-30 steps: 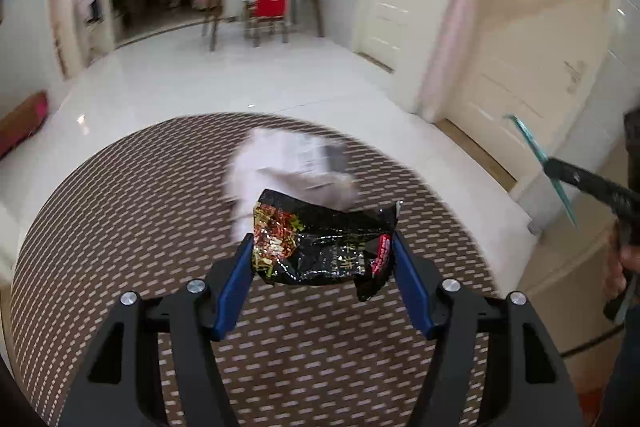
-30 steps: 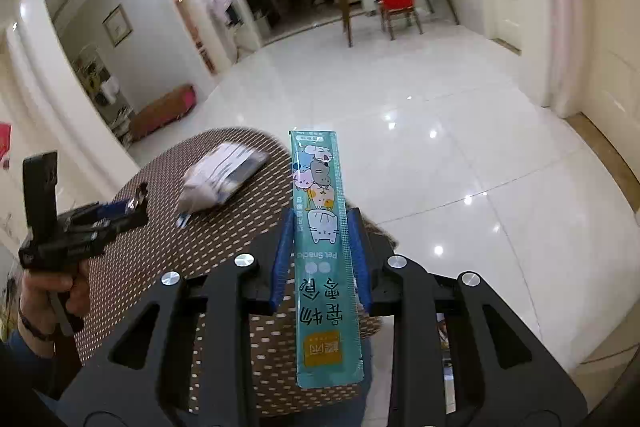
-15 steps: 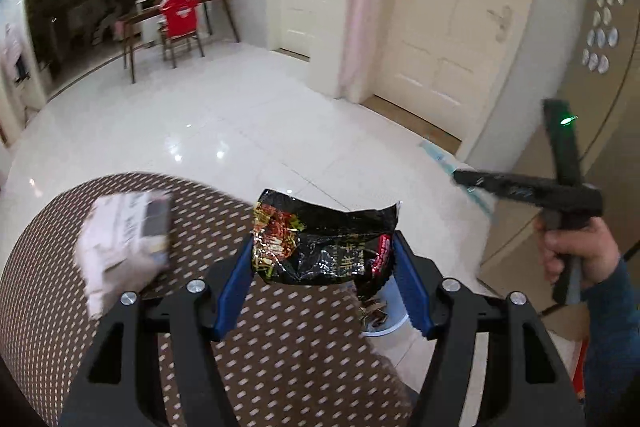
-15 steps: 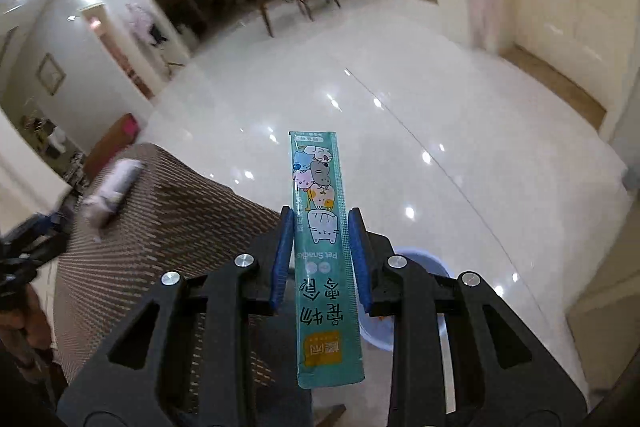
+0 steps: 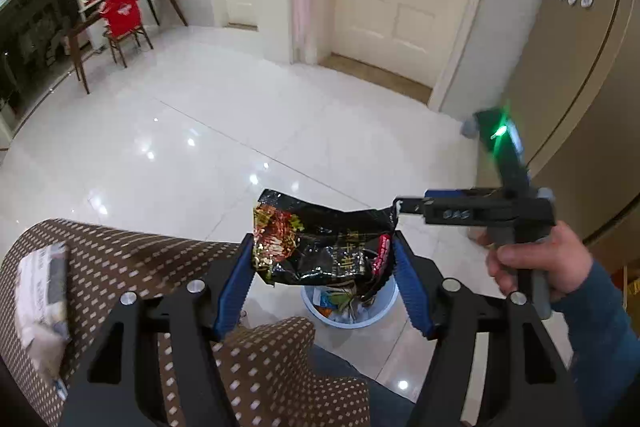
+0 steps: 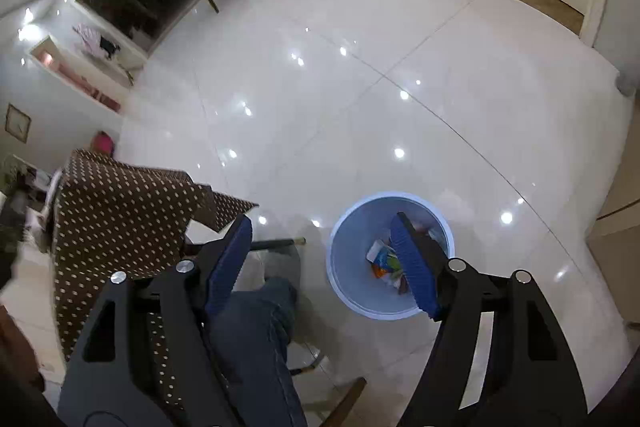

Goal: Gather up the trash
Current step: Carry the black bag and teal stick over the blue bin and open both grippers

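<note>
- The right gripper point(image 6: 320, 259), lower centre, is opening; the teal sachet it held is gone.
- A blue bin point(image 6: 390, 255) now sits under both grippers.
- The table point(image 5: 120, 259) has slid to the lower left.

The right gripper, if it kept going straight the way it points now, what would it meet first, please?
Probably bare floor just left of the blue bin; nothing lies between the opening fingers, though depth is unclear.

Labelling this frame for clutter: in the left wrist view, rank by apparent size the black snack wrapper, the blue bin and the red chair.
1. black snack wrapper, inflated by nearness to the camera
2. blue bin, partly hidden behind the wrapper
3. red chair, far off
</note>
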The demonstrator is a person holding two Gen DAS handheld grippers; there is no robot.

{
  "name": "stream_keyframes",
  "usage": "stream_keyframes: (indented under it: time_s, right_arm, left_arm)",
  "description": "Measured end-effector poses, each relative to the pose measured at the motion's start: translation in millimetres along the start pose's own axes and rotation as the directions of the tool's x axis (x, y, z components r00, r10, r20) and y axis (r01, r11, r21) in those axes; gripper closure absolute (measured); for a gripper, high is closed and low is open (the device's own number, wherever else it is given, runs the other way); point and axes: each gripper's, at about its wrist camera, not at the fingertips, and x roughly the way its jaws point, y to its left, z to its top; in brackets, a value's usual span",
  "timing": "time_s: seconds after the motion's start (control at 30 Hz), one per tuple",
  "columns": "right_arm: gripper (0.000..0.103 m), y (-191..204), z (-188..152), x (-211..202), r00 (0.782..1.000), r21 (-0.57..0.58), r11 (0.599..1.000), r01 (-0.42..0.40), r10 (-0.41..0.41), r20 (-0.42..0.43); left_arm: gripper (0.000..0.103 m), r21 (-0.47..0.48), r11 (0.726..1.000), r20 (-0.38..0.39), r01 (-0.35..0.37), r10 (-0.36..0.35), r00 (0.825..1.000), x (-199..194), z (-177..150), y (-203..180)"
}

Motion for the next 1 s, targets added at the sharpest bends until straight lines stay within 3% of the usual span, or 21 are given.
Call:
stream_keyframes:
  time_s: [0.37,0.47,0.53,0.6,1.0]
  right_arm:
    - [0.024,-15.9,7.6,-67.7,0.990,0.037,0.999,-0.004,-0.002,0.143]
    - [0.020,-13.8,8.7,-79.7,0.985,0.039,0.999,-0.015,0.008,0.173]
    - [0.014,-10.7,8.3,-86.3,0.981,0.040,0.999,-0.023,0.015,0.191]
    - [0.010,-6.9,10.4,-88.8,0.979,0.043,0.999,-0.032,0.023,0.202]
    - [0.006,24.4,1.5,-89.8,0.979,0.010,1.000,-0.019,0.016,0.201]
  left_arm:
    - [0.037,0.072,0.996,-0.146,0.055,-0.044,0.988,65.3,14.1,-23.9]
    - [0.025,0.087,0.996,-0.166,0.027,-0.012,0.986,74.5,19.6,-28.1]
    - [0.015,0.086,0.996,-0.147,0.006,0.007,0.989,70.7,20.9,-28.5]
    - [0.011,0.071,0.997,-0.122,0.002,0.007,0.993,63.0,23.2,-26.1]
    - [0.011,0.006,1.000,-0.024,-0.029,0.029,0.999,11.4,19.2,-8.5]
